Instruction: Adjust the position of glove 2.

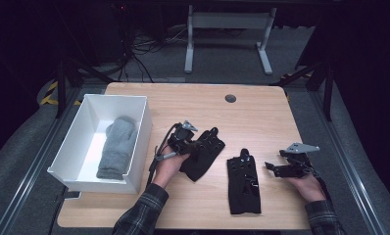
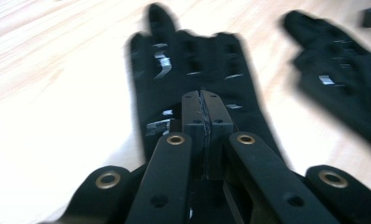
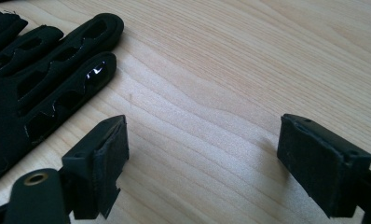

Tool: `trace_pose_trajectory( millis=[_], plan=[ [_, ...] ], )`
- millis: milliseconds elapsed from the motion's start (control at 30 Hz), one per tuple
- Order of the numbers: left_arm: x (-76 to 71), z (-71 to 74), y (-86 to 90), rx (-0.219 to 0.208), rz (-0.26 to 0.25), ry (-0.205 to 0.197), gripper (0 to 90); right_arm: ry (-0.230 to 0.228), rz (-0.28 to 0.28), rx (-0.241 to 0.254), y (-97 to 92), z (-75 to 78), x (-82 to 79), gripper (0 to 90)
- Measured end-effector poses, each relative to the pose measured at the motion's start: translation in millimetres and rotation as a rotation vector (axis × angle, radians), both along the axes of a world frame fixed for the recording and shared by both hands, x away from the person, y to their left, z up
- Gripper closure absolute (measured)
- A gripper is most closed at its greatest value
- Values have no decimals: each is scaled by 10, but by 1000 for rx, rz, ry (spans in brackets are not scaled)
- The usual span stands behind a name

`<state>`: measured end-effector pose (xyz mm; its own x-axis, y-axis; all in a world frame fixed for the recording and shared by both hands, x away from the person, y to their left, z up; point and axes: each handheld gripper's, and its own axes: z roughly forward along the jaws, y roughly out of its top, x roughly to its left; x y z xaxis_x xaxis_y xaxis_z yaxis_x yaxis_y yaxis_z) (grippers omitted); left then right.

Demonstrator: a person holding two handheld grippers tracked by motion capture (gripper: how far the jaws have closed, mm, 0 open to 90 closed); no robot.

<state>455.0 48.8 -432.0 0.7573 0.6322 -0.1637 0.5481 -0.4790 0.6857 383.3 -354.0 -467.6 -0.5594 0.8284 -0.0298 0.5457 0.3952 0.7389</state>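
Left gripper clamps one black glove, right gripper wide apart

High view: left gripper (image 1: 195,142) holds a black glove (image 1: 205,152) at center; second glove (image 1: 243,182) lies lower right on the tabletop (image 1: 261,112). Left gripper view: jaws pinched together on the glove. Right gripper view: right gripper (image 3: 202,161) wide, nothing between.

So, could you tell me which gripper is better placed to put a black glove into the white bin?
Left, probably: the left gripper is shut on a black glove beside the white bin.

Table (image 1: 261,110): we see light wood.
Left gripper (image 1: 195,143): we see it on one black glove (image 1: 205,152).
Second black glove (image 1: 243,183): flat, just beside the right gripper (image 1: 270,167).
White bin (image 1: 141,137): holds a grey mitten (image 1: 117,147).
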Motion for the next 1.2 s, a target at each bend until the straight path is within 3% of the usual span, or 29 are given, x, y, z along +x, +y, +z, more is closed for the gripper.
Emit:
trace_pose_trajectory(
  millis=[167, 300, 400, 867, 1200],
  plan=[
    [108, -102, 41, 14, 12, 30, 900, 0, 1, 3, 0, -1, 1, 172],
    [106, -203, -7, 63, -5, 50, 900, -1, 1, 2, 0, -1, 1, 171],
    [73, -220, -23, 63, -20, 51, 900, 0, 1, 3, 0, -1, 0, 172],
    [-355, -193, -37, 104, -113, 62, 900, 0, 1, -2, 1, 0, -1, 168],
    [-621, -213, 34, 76, -157, 90, 900, 1, 3, -1, 2, 0, -1, 166]
  ],
)
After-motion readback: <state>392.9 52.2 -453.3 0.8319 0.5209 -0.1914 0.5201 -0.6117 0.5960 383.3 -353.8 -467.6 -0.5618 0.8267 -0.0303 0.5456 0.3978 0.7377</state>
